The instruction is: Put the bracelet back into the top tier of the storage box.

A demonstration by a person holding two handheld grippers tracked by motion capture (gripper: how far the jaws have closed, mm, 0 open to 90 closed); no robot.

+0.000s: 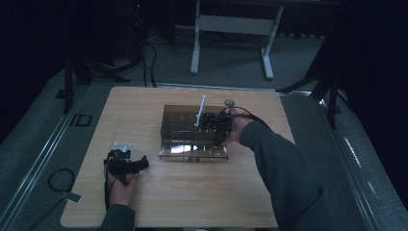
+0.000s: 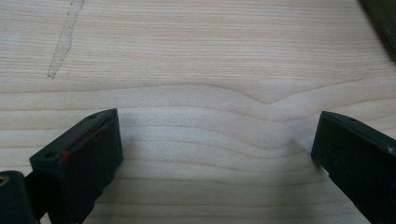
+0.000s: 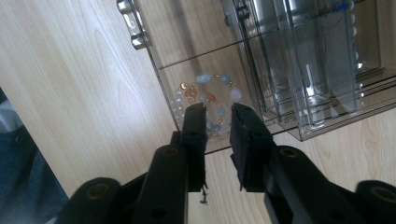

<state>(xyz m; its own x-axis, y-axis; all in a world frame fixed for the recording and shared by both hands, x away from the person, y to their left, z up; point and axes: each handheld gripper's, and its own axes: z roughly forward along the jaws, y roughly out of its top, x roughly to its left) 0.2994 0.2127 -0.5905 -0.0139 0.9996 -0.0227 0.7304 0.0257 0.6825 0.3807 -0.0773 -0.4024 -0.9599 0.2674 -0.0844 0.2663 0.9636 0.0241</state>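
Observation:
A smoky clear organiser box (image 1: 175,115) with several compartments stands mid-table. My right gripper (image 1: 212,126) reaches into its right side. In the right gripper view, a bracelet (image 3: 205,88) of pale blue and orange beads lies in one compartment of the box (image 3: 280,70). The right gripper (image 3: 218,111) has its jaws nearly together, with a few beads pinched between the tips. My left gripper (image 1: 139,164) rests on the table at the front left, held by a hand. It stands open (image 2: 217,140) over bare wood, with nothing between its jaws.
A pale upright strip (image 1: 200,110) rises from the box, and a small round knob (image 1: 229,102) lies just behind it. The wooden table (image 1: 192,192) has bare room in front of the box. A white desk frame (image 1: 231,29) stands on the floor beyond.

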